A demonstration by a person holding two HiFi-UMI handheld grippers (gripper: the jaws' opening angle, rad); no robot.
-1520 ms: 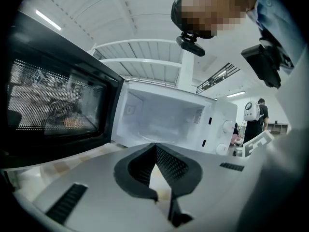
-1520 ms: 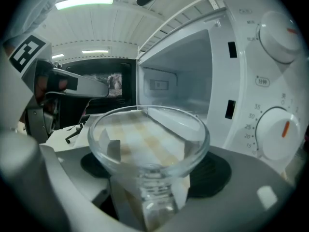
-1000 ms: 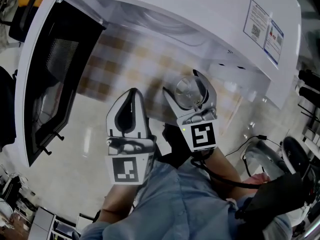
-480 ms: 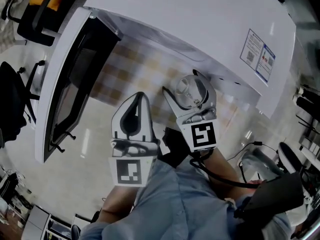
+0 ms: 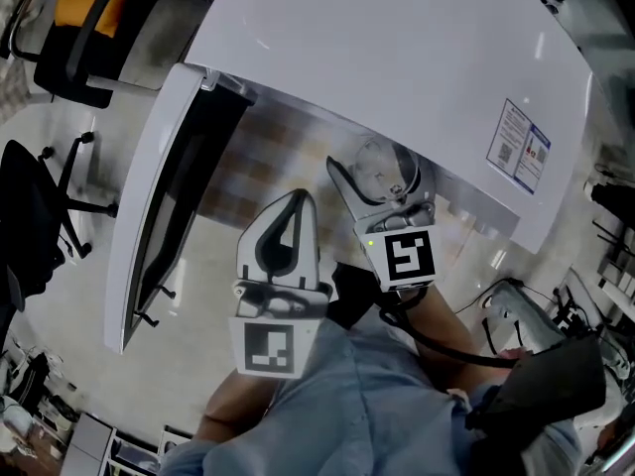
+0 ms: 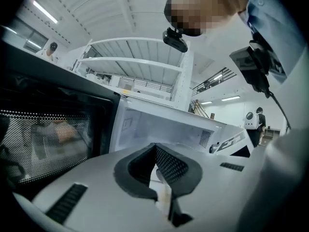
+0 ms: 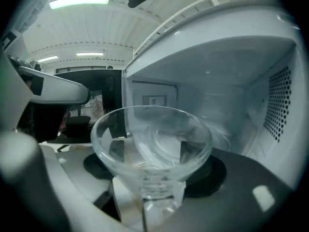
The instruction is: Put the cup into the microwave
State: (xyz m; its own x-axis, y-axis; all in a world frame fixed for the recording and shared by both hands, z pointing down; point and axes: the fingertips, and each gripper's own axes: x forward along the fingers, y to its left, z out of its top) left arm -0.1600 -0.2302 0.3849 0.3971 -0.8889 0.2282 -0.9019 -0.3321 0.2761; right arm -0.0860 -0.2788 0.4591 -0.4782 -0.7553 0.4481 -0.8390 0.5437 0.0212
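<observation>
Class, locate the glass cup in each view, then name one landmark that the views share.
Head view: cup, centre-right, in the right gripper at the microwave mouth.
Left gripper view: not clearly visible.
Right gripper view: lower centre, between the jaws.
Shared landmark: the open white microwave.

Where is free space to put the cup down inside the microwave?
The cavity looks bare across to the vented right wall. Left of the cup it is crowded: the left gripper, then the open door.
</observation>
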